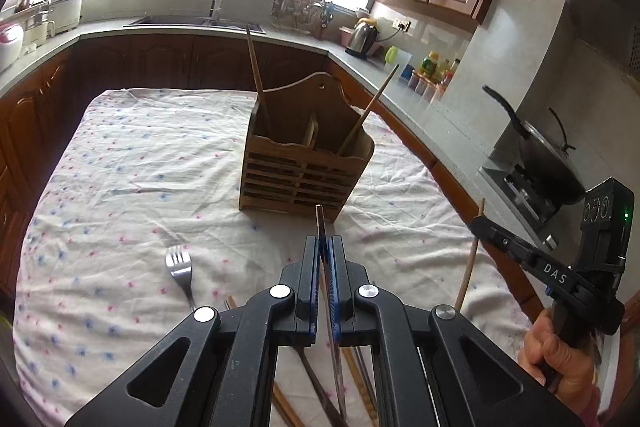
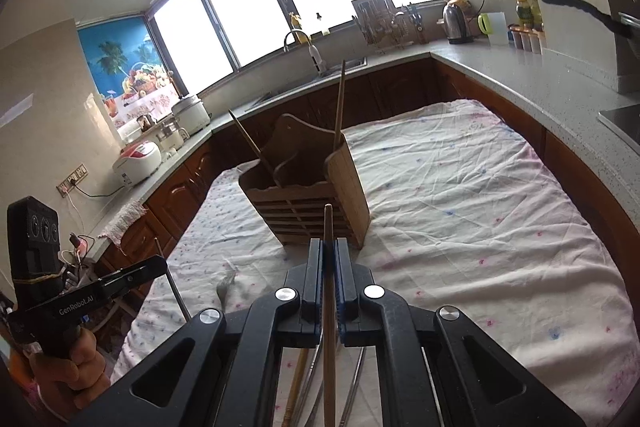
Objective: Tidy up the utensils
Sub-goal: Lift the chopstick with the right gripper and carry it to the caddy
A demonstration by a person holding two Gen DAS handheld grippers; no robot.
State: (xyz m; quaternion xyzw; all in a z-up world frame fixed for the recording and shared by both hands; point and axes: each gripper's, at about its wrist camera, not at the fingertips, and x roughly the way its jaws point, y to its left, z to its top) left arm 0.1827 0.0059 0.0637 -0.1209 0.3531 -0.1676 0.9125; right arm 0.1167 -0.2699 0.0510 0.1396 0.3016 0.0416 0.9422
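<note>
A wooden utensil holder (image 1: 304, 163) (image 2: 308, 195) stands mid-table with two wooden chopsticks (image 1: 256, 75) (image 1: 370, 109) leaning in its compartments. My left gripper (image 1: 326, 241) is shut on a thin metal chopstick (image 1: 320, 223), held above the table in front of the holder. My right gripper (image 2: 329, 243) is shut on a wooden chopstick (image 2: 328, 223), also in front of the holder; it also shows in the left wrist view (image 1: 478, 225). A metal fork (image 1: 181, 269) lies on the cloth at the left. Several more chopsticks (image 1: 356, 375) lie under the grippers.
The table wears a white flowered cloth (image 1: 132, 163). Grey kitchen counters (image 1: 420, 107) wrap around it, with a sink (image 1: 200, 21), kettle (image 1: 362, 37), bottles, rice cookers (image 2: 136, 163) and a wok (image 1: 548, 163) on the stove at the right.
</note>
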